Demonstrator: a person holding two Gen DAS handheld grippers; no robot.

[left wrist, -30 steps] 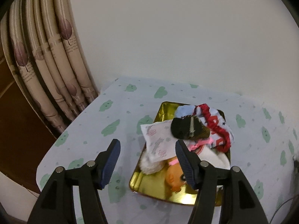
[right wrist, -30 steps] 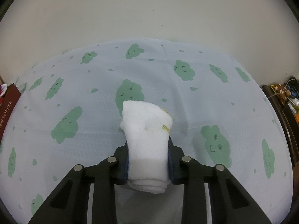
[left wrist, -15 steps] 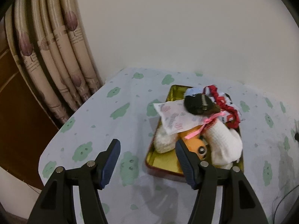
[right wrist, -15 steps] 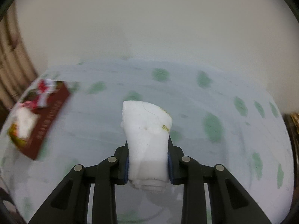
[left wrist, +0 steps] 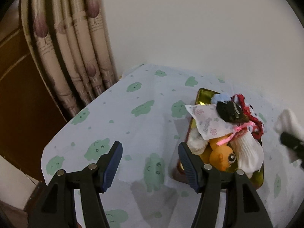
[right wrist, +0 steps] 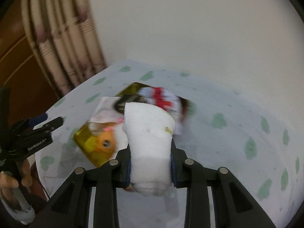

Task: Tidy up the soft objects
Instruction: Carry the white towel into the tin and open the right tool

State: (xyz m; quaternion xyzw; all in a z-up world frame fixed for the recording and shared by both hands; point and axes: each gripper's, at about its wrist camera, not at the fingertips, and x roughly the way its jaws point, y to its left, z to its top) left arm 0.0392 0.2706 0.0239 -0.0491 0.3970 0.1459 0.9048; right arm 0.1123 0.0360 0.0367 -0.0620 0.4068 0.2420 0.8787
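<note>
The right gripper [right wrist: 151,163] clamps a rolled white sock [right wrist: 150,142]. The left gripper [left wrist: 150,163] is spread wide, empty. The gold tin [left wrist: 258,180] of soft toys lies at its 2 o'clock.

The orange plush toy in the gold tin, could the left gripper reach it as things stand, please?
Probably yes. The left gripper is open and empty beside the gold tin, and the orange plush toy lies exposed at the near end, though a white sock crowds one side.
</note>
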